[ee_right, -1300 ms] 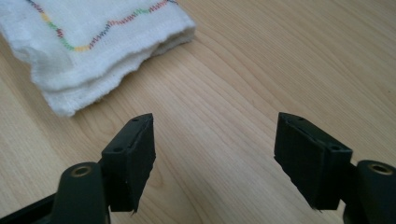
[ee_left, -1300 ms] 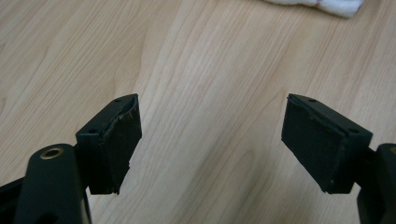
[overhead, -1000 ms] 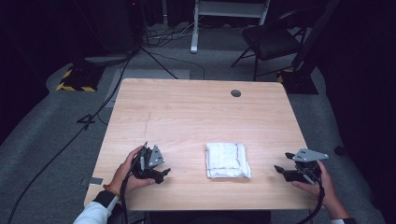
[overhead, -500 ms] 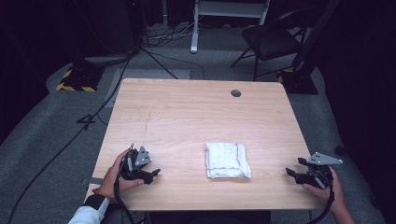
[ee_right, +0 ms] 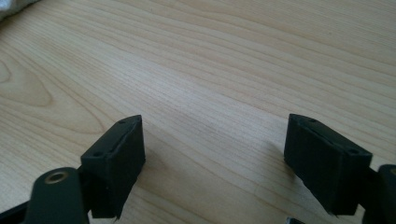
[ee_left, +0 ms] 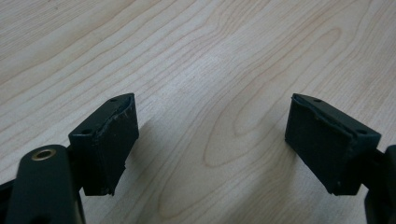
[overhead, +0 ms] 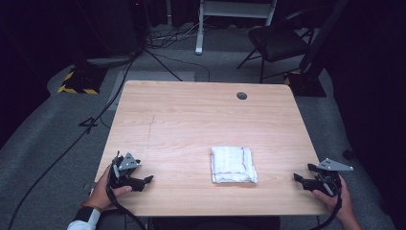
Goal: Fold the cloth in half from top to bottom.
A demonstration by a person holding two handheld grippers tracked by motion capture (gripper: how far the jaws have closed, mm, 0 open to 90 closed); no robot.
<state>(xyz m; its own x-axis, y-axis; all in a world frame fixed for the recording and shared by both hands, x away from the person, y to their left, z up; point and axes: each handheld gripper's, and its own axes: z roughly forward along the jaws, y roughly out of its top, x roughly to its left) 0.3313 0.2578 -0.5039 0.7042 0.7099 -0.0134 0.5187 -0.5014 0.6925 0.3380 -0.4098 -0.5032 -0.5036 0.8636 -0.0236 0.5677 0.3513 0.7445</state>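
Note:
A folded white cloth (overhead: 233,164) lies flat on the wooden table (overhead: 201,120), near its front edge and a little right of centre. My left gripper (overhead: 143,181) rests low at the table's near left corner, held in a hand, pointing right toward the cloth and well apart from it. Its jaws (ee_left: 210,112) stand open over bare wood. My right gripper (overhead: 301,178) sits at the near right corner and points left at the cloth. Its jaws (ee_right: 215,126) have just been opening, with nothing between them. A corner of the cloth (ee_right: 11,7) shows at the top left.
A small round cable hole (overhead: 242,96) is in the table's far right part. Beyond the table stand a dark chair (overhead: 280,40), a white frame (overhead: 234,9), cables and a black-and-yellow floor block (overhead: 76,84) on grey carpet.
Both hands have drawn away from the cloth: the left gripper moved left and down to the near left corner, the right gripper right and down toward the near right corner.

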